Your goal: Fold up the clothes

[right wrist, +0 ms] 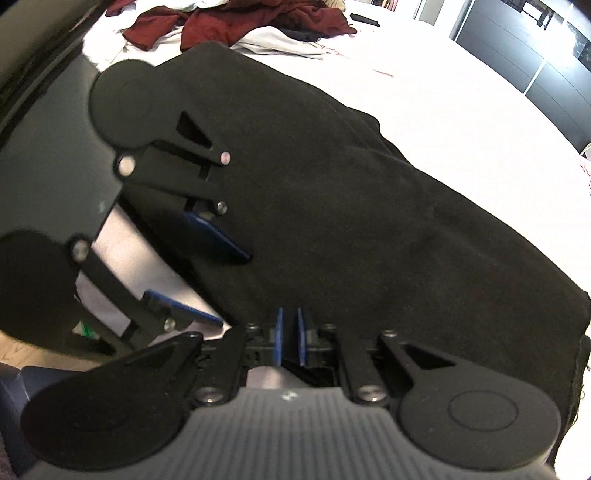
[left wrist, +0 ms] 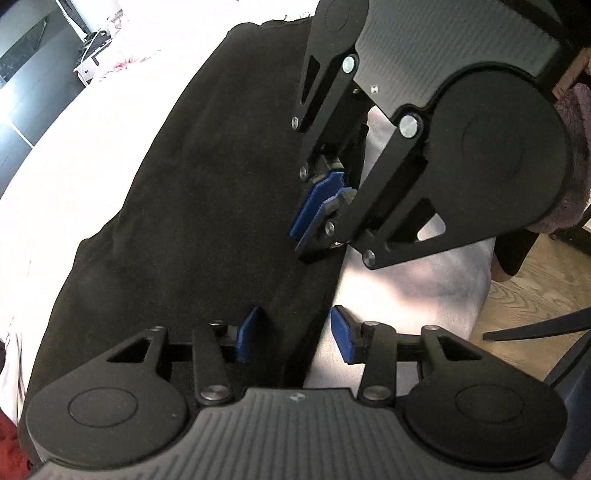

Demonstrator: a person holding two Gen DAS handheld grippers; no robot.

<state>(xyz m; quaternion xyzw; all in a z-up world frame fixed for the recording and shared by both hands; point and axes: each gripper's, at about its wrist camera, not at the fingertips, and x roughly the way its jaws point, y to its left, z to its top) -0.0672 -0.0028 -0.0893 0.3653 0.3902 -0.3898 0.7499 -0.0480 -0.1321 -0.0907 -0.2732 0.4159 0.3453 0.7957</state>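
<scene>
blue pads of the left claw (left wrist: 293, 334) stand spread apart, straddling the near edge of the black garment (left wrist: 207, 192) without gripping it. the right claw (right wrist: 290, 341) is clenched on that same edge, cloth between its pads. the garment lies flat on the white bed (right wrist: 461, 107), a red clothes pile (right wrist: 240, 22) beyond.

A black garment (right wrist: 351, 192) lies spread across a white bed (right wrist: 461, 96). At the garment's near edge the right tool (right wrist: 290, 341) has its blue pads close together, a narrow gap between them with dark cloth in it. Left of it, the left tool (right wrist: 218, 284) stands wide apart, one pad on the garment, the other off its edge. Beyond the garment lies a heap of dark red clothes (right wrist: 240, 22).
</scene>
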